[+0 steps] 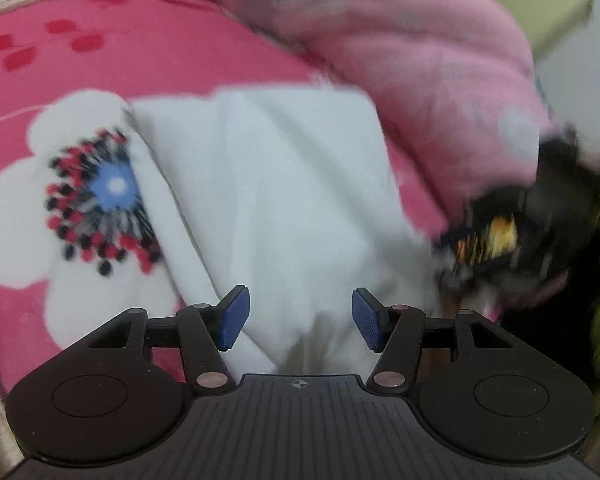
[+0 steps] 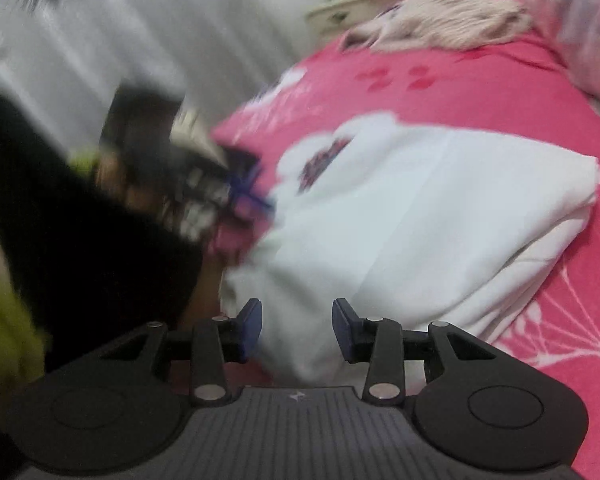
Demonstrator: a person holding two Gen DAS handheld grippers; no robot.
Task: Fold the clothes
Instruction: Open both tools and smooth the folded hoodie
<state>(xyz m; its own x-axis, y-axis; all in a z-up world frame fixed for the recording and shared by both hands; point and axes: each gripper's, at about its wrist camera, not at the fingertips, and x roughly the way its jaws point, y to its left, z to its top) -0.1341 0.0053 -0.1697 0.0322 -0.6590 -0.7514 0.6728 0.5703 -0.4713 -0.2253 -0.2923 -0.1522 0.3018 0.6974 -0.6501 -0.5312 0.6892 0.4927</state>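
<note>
**White garment half-folded on the pink bed, both grippers open above its near edge**

The white garment lies flat on a pink bedspread printed with large white flowers. It is plain and pale, with a long soft crease down its length. In the left wrist view its left edge runs beside a white flower with a blue centre ringed in red and black dots, partly covering that flower's petals. Its far edge ends near a bunched pink quilt.

The left gripper hangs over the near end of the garment with its blue pads standing apart; cloth shows in the gap, but neither pad presses on it. At the right of this view the other gripper appears as a dark blur beside the garment's right edge.

The right wrist view shows what the left cannot: the garment is doubled, with stacked layers visible along its right edge. The left gripper appears as a dark smear at the garment's left corner, behind a dark sleeve. Pale curtains hang behind, and a beige knitted cloth lies at the bed's far end. The right gripper also has its jaws parted, empty, just above the garment's near corner.
</note>
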